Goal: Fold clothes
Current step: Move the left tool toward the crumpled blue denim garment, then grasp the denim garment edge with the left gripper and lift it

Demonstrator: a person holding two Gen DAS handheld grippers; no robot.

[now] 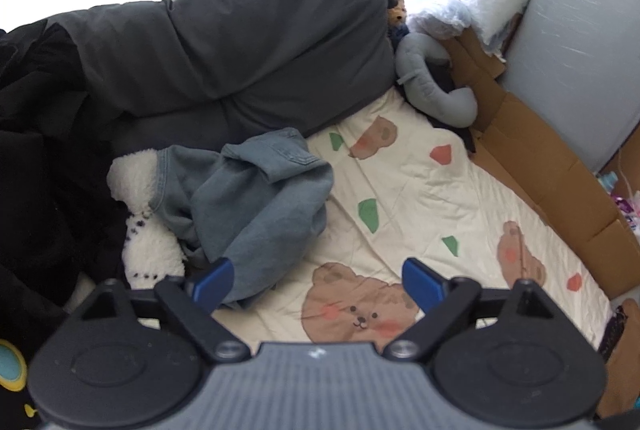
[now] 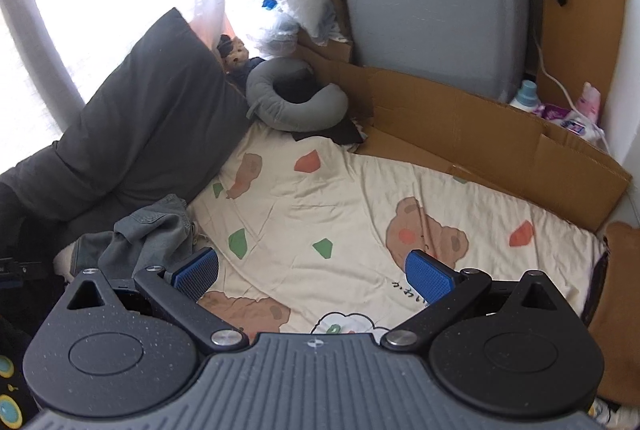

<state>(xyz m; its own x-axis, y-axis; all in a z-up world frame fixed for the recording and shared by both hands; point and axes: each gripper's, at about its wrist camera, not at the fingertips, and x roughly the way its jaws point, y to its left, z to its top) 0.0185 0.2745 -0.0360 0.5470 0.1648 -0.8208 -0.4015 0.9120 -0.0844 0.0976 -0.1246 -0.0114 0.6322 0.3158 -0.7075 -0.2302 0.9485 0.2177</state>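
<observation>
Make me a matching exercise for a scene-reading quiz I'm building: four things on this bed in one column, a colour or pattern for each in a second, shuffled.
Things:
1. jacket
2. big pillow
3. sheet
4. neck pillow

Descriptions:
A. cream with bear prints
B. light grey, curved into a U
C. crumpled blue denim with white fleece lining
D. dark grey, propped by the window

Pairs: 1-C, 2-D, 3-A, 4-B
</observation>
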